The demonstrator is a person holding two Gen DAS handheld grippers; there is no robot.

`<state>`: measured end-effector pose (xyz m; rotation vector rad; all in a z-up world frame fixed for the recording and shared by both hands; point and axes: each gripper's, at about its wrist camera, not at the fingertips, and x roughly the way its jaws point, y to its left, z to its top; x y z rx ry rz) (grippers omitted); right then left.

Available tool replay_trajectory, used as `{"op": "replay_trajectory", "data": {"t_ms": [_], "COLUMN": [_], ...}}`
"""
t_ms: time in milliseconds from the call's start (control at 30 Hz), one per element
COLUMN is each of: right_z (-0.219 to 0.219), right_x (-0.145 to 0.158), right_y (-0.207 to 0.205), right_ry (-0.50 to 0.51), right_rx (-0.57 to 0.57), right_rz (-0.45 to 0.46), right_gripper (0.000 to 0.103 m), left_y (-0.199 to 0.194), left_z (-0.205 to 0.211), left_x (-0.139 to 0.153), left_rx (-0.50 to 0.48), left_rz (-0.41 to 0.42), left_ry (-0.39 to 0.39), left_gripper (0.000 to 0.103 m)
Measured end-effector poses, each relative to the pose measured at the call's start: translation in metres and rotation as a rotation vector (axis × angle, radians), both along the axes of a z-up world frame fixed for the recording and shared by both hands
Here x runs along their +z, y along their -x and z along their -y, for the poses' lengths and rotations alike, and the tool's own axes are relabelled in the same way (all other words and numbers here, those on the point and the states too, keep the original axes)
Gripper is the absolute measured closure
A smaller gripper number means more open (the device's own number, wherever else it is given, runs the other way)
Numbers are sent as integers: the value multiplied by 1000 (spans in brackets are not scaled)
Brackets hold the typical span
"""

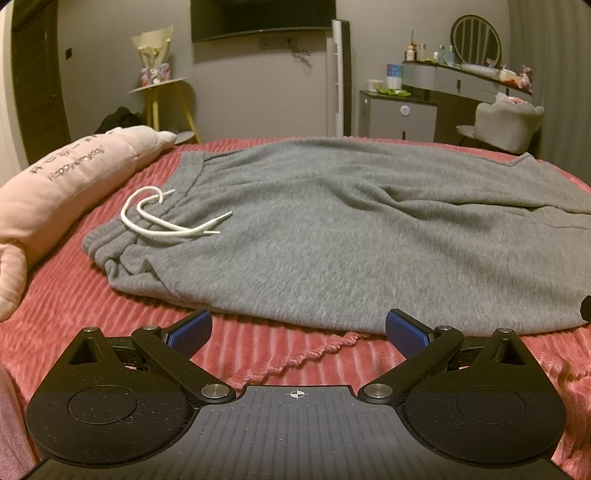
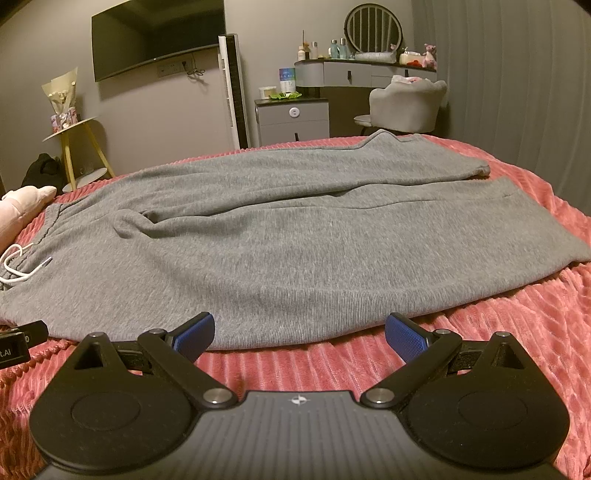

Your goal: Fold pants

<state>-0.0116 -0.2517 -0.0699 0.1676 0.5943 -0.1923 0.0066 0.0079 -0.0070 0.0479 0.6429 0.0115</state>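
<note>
Grey sweatpants (image 1: 332,229) lie spread flat on a red ribbed bedspread (image 1: 92,325), waistband to the left with a white drawstring (image 1: 162,221), legs running right. In the right wrist view the pants (image 2: 295,243) fill the middle, and the two legs part at the far right. My left gripper (image 1: 297,328) is open and empty, just short of the near hem edge by the waist end. My right gripper (image 2: 299,332) is open and empty, at the near edge of the near leg. The left gripper's body (image 2: 22,339) shows at the right view's left edge.
A long pink plush pillow (image 1: 55,192) lies on the bed left of the waistband. Beyond the bed stand a yellow side table (image 1: 162,99), a tower fan (image 1: 338,77), a grey cabinet (image 1: 399,114), a vanity with chair (image 1: 498,122) and a wall TV (image 1: 262,16).
</note>
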Motion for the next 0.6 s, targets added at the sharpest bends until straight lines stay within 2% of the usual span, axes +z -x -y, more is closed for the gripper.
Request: {"op": "replay_trajectory", "data": {"t_ms": [600], "right_z": [1], "right_x": [-1], "right_y": [0], "right_ry": [-4], "right_rx": [-3], "right_rz": [-5], "right_gripper": [4], "left_y": [-1], "left_z": [0], "left_x": [-1], "left_rx": [1], "left_rz": [-10], "left_ry": [-2], "left_gripper": [0]}}
